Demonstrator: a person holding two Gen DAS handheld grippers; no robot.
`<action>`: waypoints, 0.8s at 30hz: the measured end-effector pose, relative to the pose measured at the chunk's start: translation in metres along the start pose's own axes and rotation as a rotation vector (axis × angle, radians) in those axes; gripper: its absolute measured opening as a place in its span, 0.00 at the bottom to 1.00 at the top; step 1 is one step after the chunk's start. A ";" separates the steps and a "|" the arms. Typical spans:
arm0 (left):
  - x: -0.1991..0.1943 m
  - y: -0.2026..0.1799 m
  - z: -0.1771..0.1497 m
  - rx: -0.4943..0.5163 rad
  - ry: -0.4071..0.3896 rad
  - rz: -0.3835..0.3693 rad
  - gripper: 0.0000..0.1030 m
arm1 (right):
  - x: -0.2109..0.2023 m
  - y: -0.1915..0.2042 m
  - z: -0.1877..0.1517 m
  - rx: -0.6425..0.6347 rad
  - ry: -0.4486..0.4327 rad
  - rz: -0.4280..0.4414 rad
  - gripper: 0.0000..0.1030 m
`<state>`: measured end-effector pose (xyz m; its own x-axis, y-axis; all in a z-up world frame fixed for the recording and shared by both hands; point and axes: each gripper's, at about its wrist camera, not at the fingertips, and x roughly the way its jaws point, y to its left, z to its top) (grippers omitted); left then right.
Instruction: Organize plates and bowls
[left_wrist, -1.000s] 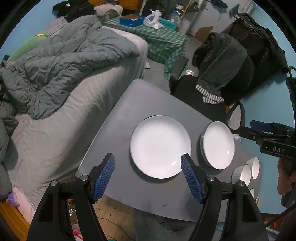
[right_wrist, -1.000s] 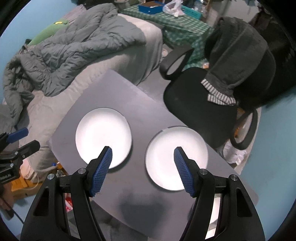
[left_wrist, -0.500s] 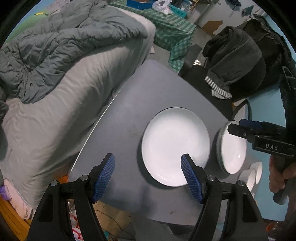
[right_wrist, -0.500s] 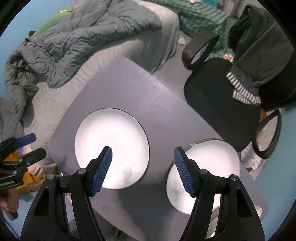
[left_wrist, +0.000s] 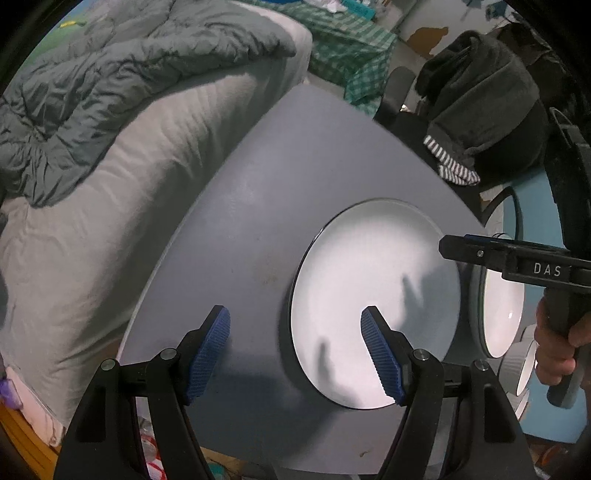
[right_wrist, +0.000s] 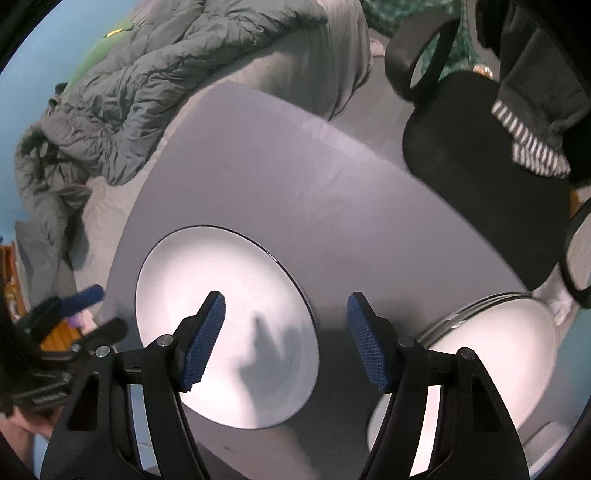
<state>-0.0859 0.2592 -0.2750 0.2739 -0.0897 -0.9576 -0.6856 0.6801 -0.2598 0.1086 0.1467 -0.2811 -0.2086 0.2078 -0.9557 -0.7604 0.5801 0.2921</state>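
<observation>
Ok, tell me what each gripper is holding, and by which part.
Nothing: the left gripper and right gripper are both open and empty above the plate.

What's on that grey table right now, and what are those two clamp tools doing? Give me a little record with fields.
surface: grey table
large plate: white plate lying flat, alone
second plate: white, on top of a stack near the table's edge
bowls: ribbed bowls at the far right edge, partly hidden
left gripper: open, empty, above the large plate's rim
right gripper: open, empty, between the two plates
beside table: bed with grey duvet, black office chair
</observation>
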 end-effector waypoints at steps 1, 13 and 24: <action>0.003 0.001 0.000 -0.006 0.003 -0.008 0.73 | 0.003 -0.001 0.000 0.004 0.005 -0.001 0.66; 0.023 0.002 0.005 -0.018 0.030 -0.015 0.53 | 0.027 -0.009 -0.017 0.033 0.029 -0.020 0.47; 0.035 0.006 0.007 0.041 0.079 -0.010 0.27 | 0.032 -0.009 -0.024 0.060 0.050 -0.007 0.21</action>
<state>-0.0757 0.2657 -0.3095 0.2250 -0.1526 -0.9624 -0.6548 0.7077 -0.2653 0.0936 0.1293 -0.3147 -0.2355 0.1649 -0.9578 -0.7236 0.6281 0.2861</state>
